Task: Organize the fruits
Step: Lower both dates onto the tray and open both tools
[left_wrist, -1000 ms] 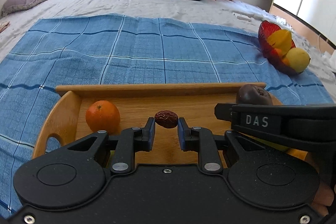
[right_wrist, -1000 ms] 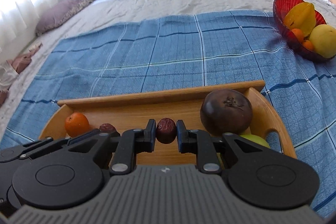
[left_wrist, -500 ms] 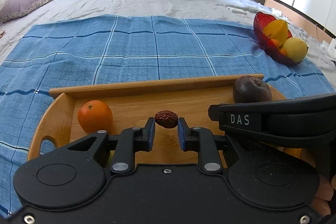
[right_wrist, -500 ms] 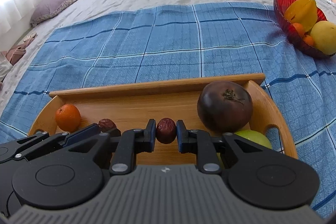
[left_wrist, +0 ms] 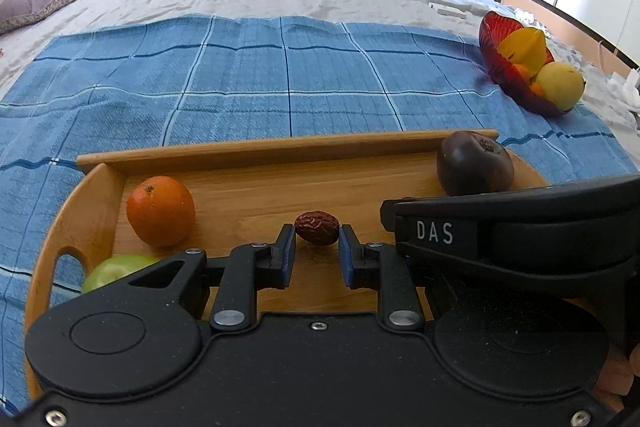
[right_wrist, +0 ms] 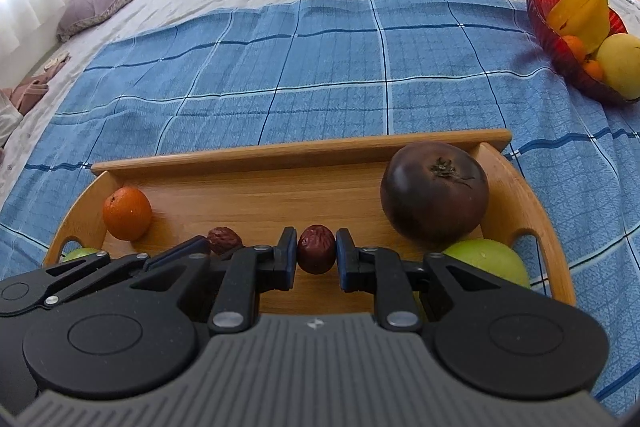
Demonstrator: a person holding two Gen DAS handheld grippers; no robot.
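Nothing moved; each tongs (left_wrist: 317, 239) (right_wrist: 316, 253) still pinches date (left_wrist: 317, 227) (right_wrist: 316, 254).

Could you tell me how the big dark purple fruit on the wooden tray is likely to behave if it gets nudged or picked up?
The dark purple fruit looks round and smooth, so a nudge would probably set it rolling until the wooden tray rim stops it. It dwarfs the orange, so it is likely heavier and may need a wide claw opening.
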